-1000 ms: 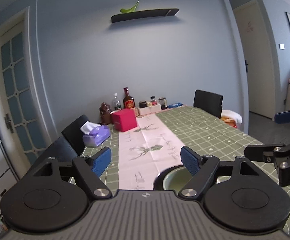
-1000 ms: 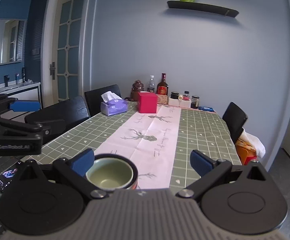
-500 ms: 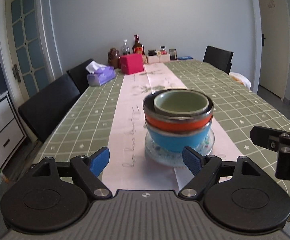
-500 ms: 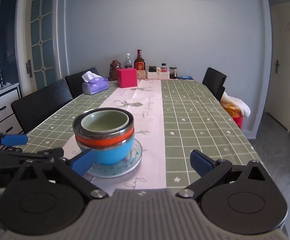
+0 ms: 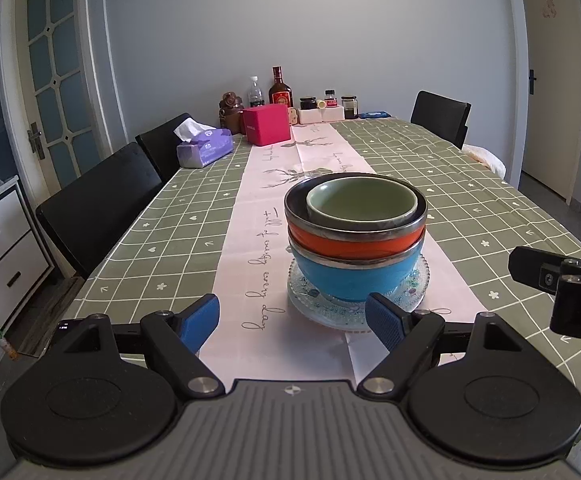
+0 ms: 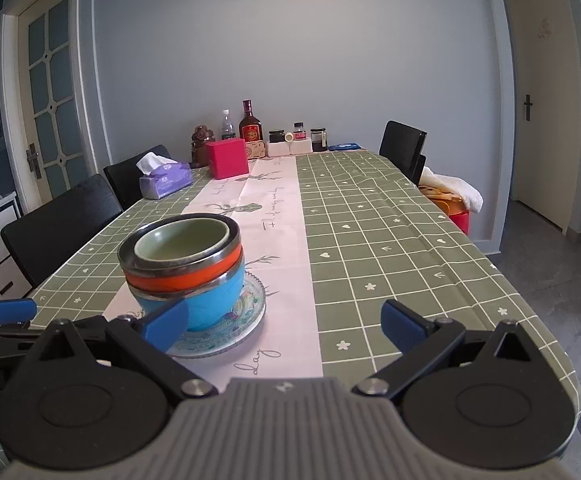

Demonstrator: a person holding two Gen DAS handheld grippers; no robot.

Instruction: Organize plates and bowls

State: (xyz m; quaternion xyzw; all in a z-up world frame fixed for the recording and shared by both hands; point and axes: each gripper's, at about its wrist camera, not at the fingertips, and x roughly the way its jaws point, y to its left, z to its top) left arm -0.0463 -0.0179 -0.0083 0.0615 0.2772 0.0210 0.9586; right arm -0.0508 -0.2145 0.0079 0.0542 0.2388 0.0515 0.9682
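A stack stands on the pink table runner (image 5: 258, 240): a clear glass plate (image 5: 418, 280) at the bottom, a blue bowl (image 5: 354, 276), an orange bowl (image 5: 354, 242) with a steel rim, and a small green bowl (image 5: 362, 200) on top. The stack also shows in the right wrist view, with the green bowl (image 6: 182, 240) above the blue bowl (image 6: 210, 300) and the plate (image 6: 250, 312). My left gripper (image 5: 292, 318) is open and empty, just short of the stack. My right gripper (image 6: 284, 326) is open and empty, to the right of the stack.
The long table has a green checked cloth (image 5: 470, 200). At its far end stand a pink box (image 5: 266, 124), a purple tissue box (image 5: 204, 148), bottles and jars (image 5: 280, 90). Black chairs (image 5: 98, 204) line the left side, one (image 5: 440, 120) is far right.
Both grippers have drawn back and lowered from above the stack, so the whole stack of bowls on the plate shows in front of them. Both stay open.
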